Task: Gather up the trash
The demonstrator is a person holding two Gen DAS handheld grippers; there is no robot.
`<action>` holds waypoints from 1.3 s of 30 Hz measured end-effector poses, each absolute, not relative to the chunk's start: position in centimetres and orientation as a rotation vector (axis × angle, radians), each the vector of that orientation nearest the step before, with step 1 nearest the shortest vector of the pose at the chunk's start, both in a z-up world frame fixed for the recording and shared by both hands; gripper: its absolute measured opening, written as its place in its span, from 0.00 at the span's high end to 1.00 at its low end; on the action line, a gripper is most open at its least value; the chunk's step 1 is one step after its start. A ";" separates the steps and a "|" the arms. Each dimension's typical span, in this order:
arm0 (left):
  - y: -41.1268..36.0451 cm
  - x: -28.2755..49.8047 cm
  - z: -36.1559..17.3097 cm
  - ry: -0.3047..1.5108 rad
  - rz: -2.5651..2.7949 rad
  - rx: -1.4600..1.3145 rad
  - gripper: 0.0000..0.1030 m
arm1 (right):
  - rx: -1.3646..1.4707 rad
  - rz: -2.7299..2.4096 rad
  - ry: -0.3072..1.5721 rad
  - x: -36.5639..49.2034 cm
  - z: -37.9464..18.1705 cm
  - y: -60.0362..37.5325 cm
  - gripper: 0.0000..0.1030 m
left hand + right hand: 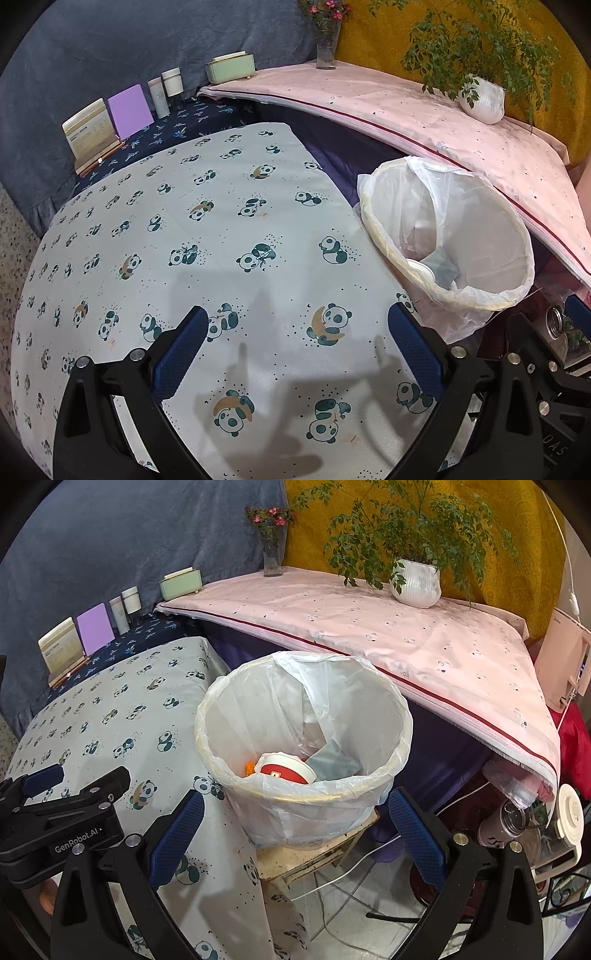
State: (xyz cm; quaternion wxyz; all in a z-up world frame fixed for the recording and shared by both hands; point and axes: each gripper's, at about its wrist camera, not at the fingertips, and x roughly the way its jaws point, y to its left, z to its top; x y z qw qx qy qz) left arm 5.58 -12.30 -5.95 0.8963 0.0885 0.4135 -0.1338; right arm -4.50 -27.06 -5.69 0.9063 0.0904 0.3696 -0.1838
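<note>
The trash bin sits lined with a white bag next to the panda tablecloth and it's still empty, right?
Not empty. The right wrist view shows the trash bin, lined with the white bag beside the panda tablecloth, already holding a red and white cup and a grey packet.

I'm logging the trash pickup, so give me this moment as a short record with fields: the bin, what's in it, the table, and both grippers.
bin: trash bin lined with a clear bag, standing on a small stool beside the table
bin contents: red and white cup, grey packet, an orange scrap
table: panda-print cloth, no loose trash seen on it
left gripper: open, empty, over the table
right gripper: open, empty, in front of the bin
</note>
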 end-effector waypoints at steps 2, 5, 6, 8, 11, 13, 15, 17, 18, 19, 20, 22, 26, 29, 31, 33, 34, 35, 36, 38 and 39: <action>-12.2 5.6 -5.9 0.858 -0.279 0.181 0.09 | 0.187 -0.380 0.764 -4.5 -5.7 -27.0 0.06; -12.3 5.6 -5.9 0.860 -0.280 0.187 0.09 | 0.188 -0.381 0.763 -4.6 -5.8 -27.1 0.06; -12.3 5.6 -5.9 0.860 -0.280 0.189 0.09 | 0.188 -0.380 0.763 -4.5 -5.8 -27.1 0.06; -12.4 5.6 -5.9 0.861 -0.280 0.193 0.09 | 0.188 -0.381 0.763 -4.5 -5.8 -27.1 0.06; -12.5 5.7 -5.9 0.867 -0.281 0.194 0.09 | 0.189 -0.382 0.764 -4.5 -5.8 -27.1 0.06; -12.4 5.7 -5.8 0.864 -0.279 0.194 0.09 | 0.190 -0.381 0.763 -4.5 -5.8 -27.1 0.06; -12.4 5.8 -5.8 0.864 -0.281 0.193 0.09 | 0.190 -0.380 0.763 -4.5 -5.8 -27.1 0.06; -12.4 5.7 -5.8 0.863 -0.279 0.194 0.09 | 0.189 -0.378 0.762 -4.5 -5.8 -27.1 0.06; -12.5 5.7 -5.8 0.861 -0.280 0.195 0.09 | 0.189 -0.378 0.761 -4.5 -5.9 -27.1 0.06; -12.5 5.7 -5.8 0.860 -0.280 0.196 0.09 | 0.190 -0.377 0.761 -4.5 -5.9 -27.1 0.06; -12.5 5.7 -5.7 0.860 -0.280 0.197 0.09 | 0.190 -0.377 0.760 -4.5 -5.9 -27.1 0.06; -12.5 5.8 -5.7 0.862 -0.281 0.196 0.09 | 0.189 -0.376 0.760 -4.4 -5.9 -27.0 0.06; -12.5 5.8 -5.7 0.860 -0.282 0.198 0.09 | 0.188 -0.376 0.763 -4.3 -5.9 -26.9 0.06; -12.5 5.8 -5.8 0.857 -0.282 0.202 0.09 | 0.189 -0.376 0.764 -4.2 -6.0 -26.9 0.06; -12.6 5.8 -5.8 0.854 -0.283 0.202 0.09 | 0.190 -0.376 0.765 -4.2 -6.0 -26.9 0.06; -12.6 5.8 -5.8 0.850 -0.284 0.203 0.09 | 0.190 -0.376 0.765 -4.2 -6.0 -26.9 0.06; -12.7 5.8 -5.8 0.848 -0.286 0.204 0.09 | 0.190 -0.376 0.765 -4.2 -6.0 -26.9 0.06; -12.7 5.7 -5.8 0.846 -0.286 0.206 0.09 | 0.191 -0.376 0.764 -4.2 -6.0 -26.9 0.06; -12.7 5.7 -5.8 0.844 -0.279 0.206 0.09 | 0.191 -0.375 0.765 -4.2 -6.0 -26.9 0.06; -12.5 5.7 -5.7 0.841 -0.281 0.196 0.09 | 0.190 -0.376 0.765 -4.2 -6.0 -26.9 0.06; -12.5 5.7 -5.7 0.845 -0.287 0.190 0.09 | 0.191 -0.375 0.765 -4.2 -6.0 -26.9 0.06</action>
